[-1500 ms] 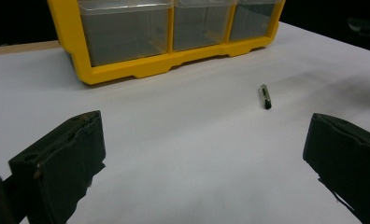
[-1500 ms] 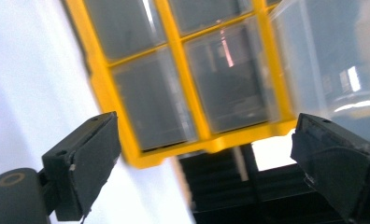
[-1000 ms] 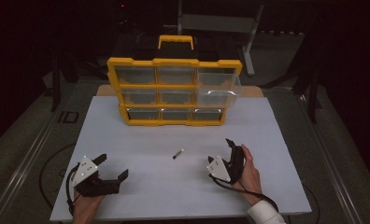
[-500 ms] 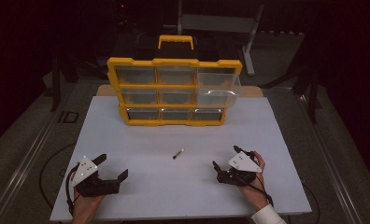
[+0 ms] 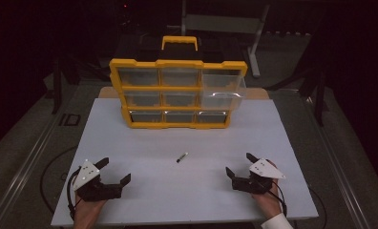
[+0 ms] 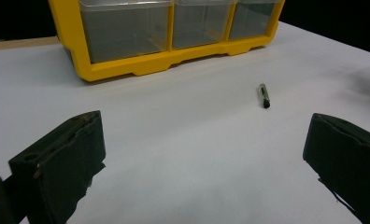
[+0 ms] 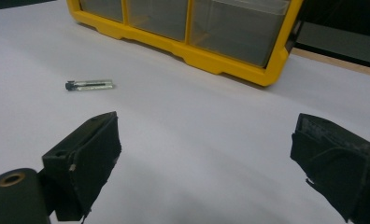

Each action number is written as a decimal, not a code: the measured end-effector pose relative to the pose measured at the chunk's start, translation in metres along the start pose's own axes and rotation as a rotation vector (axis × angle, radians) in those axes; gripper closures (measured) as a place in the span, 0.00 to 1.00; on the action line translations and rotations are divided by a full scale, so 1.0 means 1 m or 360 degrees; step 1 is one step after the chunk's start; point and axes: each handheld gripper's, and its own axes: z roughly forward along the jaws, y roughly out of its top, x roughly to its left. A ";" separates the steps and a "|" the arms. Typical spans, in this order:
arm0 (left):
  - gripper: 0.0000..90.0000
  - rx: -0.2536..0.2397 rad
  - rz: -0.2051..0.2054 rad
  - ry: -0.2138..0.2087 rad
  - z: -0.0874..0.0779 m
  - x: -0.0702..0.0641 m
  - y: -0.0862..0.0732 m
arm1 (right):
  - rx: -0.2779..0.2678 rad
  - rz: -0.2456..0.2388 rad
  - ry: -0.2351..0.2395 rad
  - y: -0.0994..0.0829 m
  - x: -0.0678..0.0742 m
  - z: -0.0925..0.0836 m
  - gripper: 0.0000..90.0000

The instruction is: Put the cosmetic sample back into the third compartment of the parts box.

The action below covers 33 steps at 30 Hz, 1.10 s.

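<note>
A: What carries everything?

B: A white tabletop (image 5: 187,191), lit against a dark room. Dark floor lies on both sides, and a grey metal frame (image 5: 225,24) stands in the gloom beyond the far edge.

A: And on it?

B: A yellow drawer organiser (image 5: 177,93) with a handle on top stands at the middle of the far edge. It has clear drawers in three rows, and the upper right drawer (image 5: 223,90) is pulled out toward the near side. A small clear tube with a black cap (image 5: 182,157) lies flat near the tabletop's middle, well apart from the organiser.

A: The grippers?

B: The left gripper (image 5: 114,171) rests near the near left corner, jaws spread wide with nothing between them. The right gripper (image 5: 239,164) sits near the near right corner, jaws likewise apart and empty. The tube lies between the two, farther from the near edge.

A: Any change from a second ago?

B: The right gripper has dropped back toward the near edge and turned, its grey plate now facing up. The left one, the tube and the organiser have not moved.
</note>
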 end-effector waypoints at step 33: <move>0.00 0.0122 0.0003 -0.0100 0.026 -0.005 0.050 | -0.0170 0.0054 0.0029 -0.010 -0.026 -0.037 0.09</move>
